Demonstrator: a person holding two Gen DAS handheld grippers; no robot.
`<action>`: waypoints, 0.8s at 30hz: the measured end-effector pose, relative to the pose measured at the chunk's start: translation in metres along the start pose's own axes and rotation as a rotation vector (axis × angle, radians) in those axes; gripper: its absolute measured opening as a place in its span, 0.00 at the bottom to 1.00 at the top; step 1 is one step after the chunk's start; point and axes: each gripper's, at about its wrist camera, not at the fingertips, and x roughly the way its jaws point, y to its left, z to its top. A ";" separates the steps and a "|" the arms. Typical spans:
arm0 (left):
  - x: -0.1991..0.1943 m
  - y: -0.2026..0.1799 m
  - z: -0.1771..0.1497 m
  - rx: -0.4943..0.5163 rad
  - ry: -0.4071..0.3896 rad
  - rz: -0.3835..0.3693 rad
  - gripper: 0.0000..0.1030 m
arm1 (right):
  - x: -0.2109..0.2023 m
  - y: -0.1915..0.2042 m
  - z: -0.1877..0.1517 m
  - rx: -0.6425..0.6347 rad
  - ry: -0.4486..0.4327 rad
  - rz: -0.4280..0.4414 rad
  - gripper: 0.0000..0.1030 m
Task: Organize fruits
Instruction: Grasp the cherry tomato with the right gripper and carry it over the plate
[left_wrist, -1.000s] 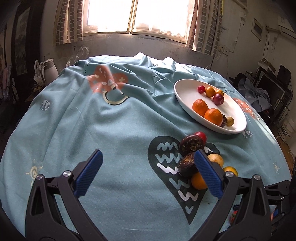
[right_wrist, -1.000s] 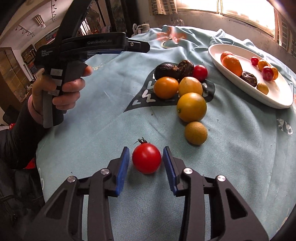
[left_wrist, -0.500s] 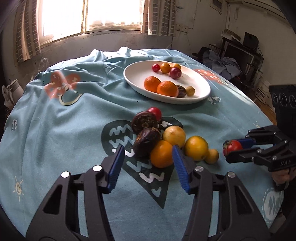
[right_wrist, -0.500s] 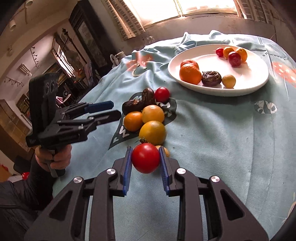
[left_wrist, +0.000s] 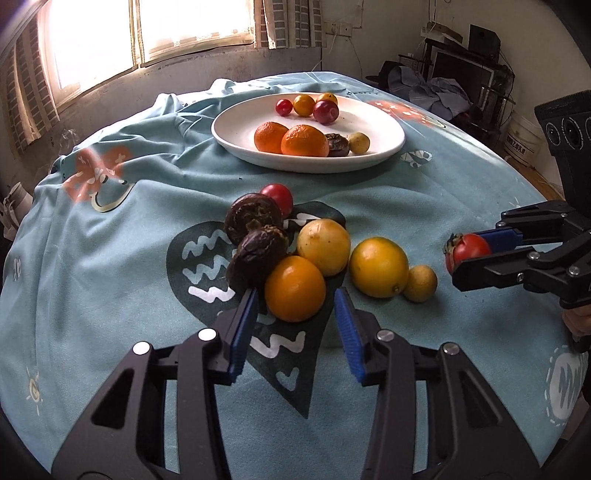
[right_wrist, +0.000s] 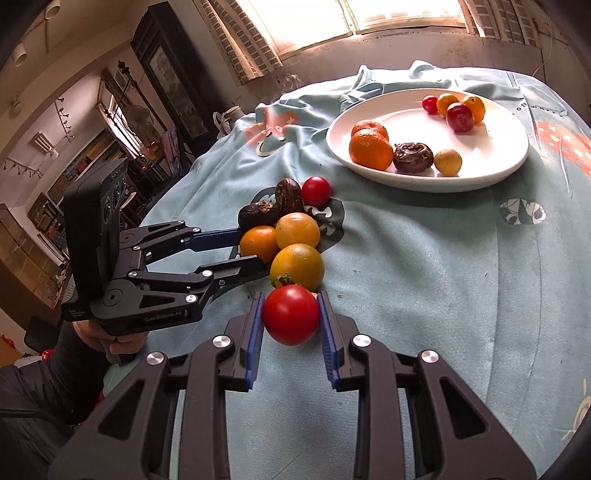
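My right gripper (right_wrist: 291, 325) is shut on a red tomato (right_wrist: 290, 314) and holds it above the cloth; it also shows in the left wrist view (left_wrist: 466, 252). My left gripper (left_wrist: 294, 309) is open, its blue pads on either side of an orange (left_wrist: 294, 288) in a pile of loose fruit: two dark fruits (left_wrist: 258, 254), a yellow fruit (left_wrist: 324, 242), a yellow-orange citrus (left_wrist: 378, 267), a small yellow fruit (left_wrist: 420, 283) and a small red fruit (left_wrist: 277, 195). A white plate (left_wrist: 384, 129) further back holds several fruits.
A light blue patterned cloth (left_wrist: 110, 258) covers the round table and is wrinkled at the far side. Windows and curtains lie behind the table. Furniture and a white bucket (left_wrist: 521, 136) stand at the right. The table edge is near the right gripper.
My right gripper has closed on the red tomato and lifted it off the cloth. My left gripper has swung toward the fruit pile, narrowed its opening and moved its pads around the orange.
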 end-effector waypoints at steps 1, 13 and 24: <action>0.001 -0.001 0.000 0.001 0.003 -0.001 0.43 | 0.000 0.000 0.000 -0.001 0.001 -0.003 0.28; 0.013 -0.001 0.003 -0.009 0.027 0.020 0.38 | 0.001 0.003 -0.003 -0.020 0.010 -0.022 0.28; -0.003 -0.002 -0.003 -0.021 -0.003 -0.023 0.35 | 0.001 0.006 -0.003 -0.044 0.004 -0.031 0.28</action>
